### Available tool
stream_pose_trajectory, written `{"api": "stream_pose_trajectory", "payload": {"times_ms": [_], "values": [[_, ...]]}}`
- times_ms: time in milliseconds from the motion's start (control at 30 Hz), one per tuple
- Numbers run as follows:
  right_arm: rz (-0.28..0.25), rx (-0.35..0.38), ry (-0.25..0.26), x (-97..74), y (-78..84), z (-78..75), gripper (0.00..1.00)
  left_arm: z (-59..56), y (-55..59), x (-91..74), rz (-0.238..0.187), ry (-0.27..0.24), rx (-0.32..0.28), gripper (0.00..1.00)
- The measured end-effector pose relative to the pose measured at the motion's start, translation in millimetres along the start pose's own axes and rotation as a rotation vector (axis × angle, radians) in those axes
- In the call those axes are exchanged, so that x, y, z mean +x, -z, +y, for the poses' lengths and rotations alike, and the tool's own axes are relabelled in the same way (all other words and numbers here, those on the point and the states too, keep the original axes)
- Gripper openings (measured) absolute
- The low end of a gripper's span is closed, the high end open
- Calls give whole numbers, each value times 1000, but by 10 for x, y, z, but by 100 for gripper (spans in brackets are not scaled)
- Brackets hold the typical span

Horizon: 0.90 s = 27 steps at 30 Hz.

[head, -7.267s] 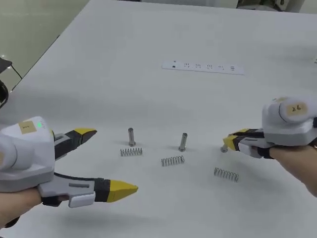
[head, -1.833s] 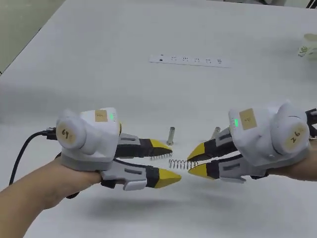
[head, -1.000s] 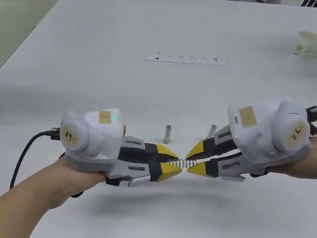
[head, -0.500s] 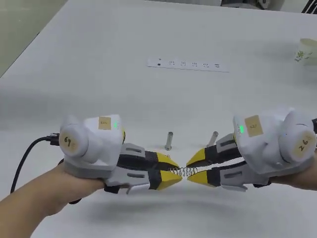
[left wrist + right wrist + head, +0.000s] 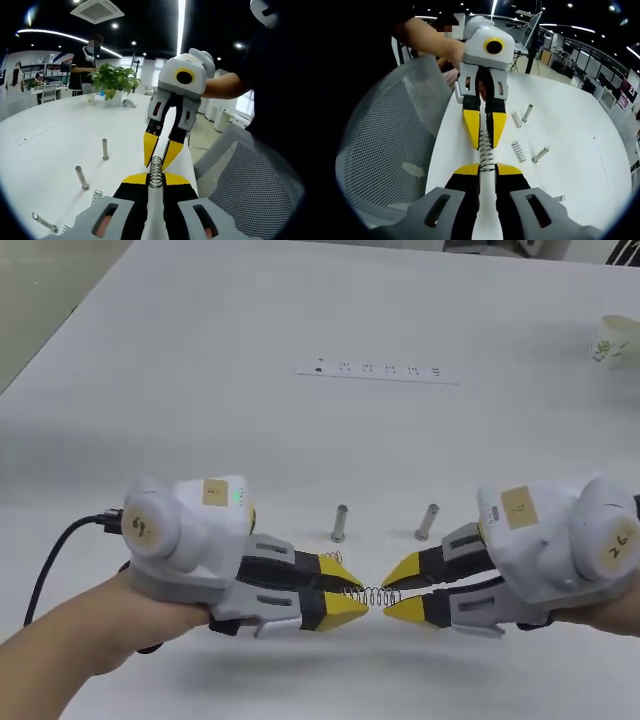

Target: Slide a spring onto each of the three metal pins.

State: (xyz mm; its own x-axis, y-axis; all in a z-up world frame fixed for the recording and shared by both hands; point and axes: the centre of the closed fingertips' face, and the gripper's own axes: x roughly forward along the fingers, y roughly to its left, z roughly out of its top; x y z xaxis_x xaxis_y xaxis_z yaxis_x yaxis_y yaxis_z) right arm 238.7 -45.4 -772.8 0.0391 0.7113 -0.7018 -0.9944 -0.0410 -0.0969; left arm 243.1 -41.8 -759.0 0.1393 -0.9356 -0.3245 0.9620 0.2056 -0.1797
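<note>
Nearest us, lifted clear of the workbench [image 5: 200,390], the held spring [image 5: 375,593] spans the gap between the two grippers. The left gripper [image 5: 362,595] has its jaws pressed together on the spring's left end. The right gripper [image 5: 386,597] has its jaws a little apart, astride the other end. In the left gripper view its yellow tips splay wider than the coils, so we judge it is not clamping. Risk: pinched across the coils at one end alone, the spring can squirt out of the left jaws or sag at its free end. Too hard a squeeze could flatten the end coils so that a pin no longer enters. Long axis: level, running left to right from tip to tip, with the uncovered mouth towards the right gripper. That is crosswise to the pins, so we expect it must be turned upright before it can go on. Just beyond, one spare spring [image 5: 518,151] and a second spare spring [image 5: 516,119] lie flat on the bench. Behind them the left pin [image 5: 339,523] and the right pin [image 5: 427,522] stand upright, apart from each other, both bare. A third pin [image 5: 44,222] sits at the edge of the left gripper view, too distorted to judge its lean. Farthest, a white power strip [image 5: 378,370] lies across the bench.
</note>
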Motion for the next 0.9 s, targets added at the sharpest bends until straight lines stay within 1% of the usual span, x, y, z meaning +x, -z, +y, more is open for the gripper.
{"api": "stream_pose_trajectory", "payload": {"times_ms": [233, 367, 433, 500, 600, 733, 900], "values": [[5, -27, -8, -67, -121, -7, 8, 13, 86, 10, 36, -8, 24, 2], [-16, -37, -25, -86, -226, 19, 8, 6, 141, 16, 57, -7, 34, 2], [-52, -24, -38, -91, -326, 30, 8, -8, 160, 27, 65, -3, 41, 2], [-72, -16, -43, -94, -378, 23, 8, -17, 156, 36, 59, -4, 43, 2], [-81, -12, -46, -80, -393, 25, 8, -11, 148, 28, 57, -12, 48, 2], [-125, 10, -45, -78, -468, 28, 7, -30, 126, 15, 47, -7, 45, 2], [-141, -6, -41, -51, -521, 38, 7, -48, 112, 43, 42, -2, 46, 2]]}}
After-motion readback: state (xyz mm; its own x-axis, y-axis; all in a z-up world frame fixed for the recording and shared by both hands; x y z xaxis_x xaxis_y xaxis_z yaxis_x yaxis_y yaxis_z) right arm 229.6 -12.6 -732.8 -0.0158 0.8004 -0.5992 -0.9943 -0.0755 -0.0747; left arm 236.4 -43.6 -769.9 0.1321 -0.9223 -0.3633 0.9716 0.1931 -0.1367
